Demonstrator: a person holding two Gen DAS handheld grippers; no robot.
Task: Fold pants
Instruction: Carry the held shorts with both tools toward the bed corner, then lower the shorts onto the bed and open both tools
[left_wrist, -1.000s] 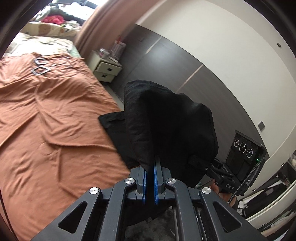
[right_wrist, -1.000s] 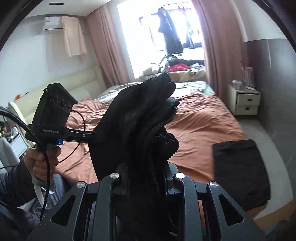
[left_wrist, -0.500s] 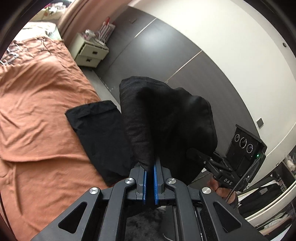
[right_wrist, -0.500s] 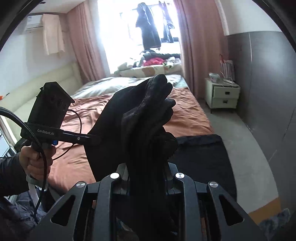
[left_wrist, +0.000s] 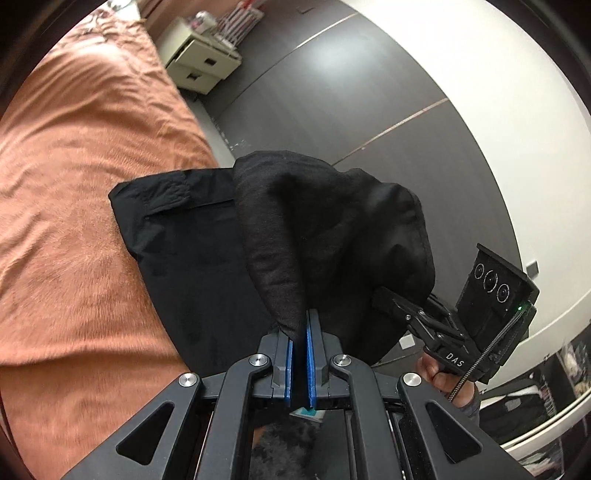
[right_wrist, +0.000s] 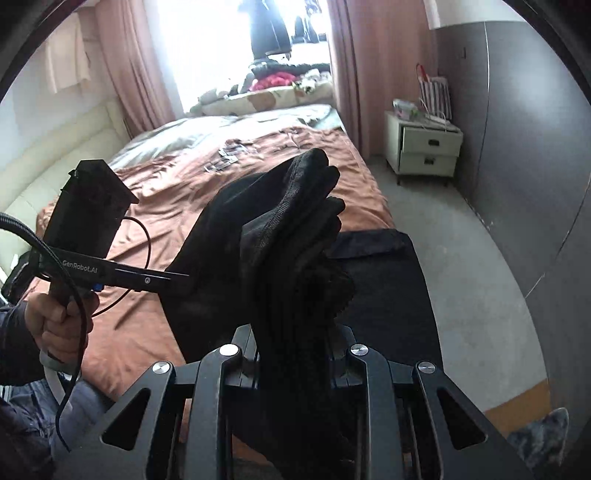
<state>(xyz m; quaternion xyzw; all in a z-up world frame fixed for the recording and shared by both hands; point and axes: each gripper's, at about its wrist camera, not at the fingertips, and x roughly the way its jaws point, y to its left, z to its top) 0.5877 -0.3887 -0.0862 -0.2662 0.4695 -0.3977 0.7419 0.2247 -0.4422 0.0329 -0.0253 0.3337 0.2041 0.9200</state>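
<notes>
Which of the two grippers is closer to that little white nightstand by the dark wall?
Right, as far as I can judge. The right gripper holds the black pants on the bed side facing the nightstand. The left gripper grips them farther over the orange bedspread.

Daylight is admitted through the window (right_wrist: 236, 40), which is blown out to white in the right wrist view. The orange bedspread (left_wrist: 74, 184) is smeared by motion blur in the left wrist view. Both views are bent by fisheye distortion and ringed with black at the corners.
</notes>
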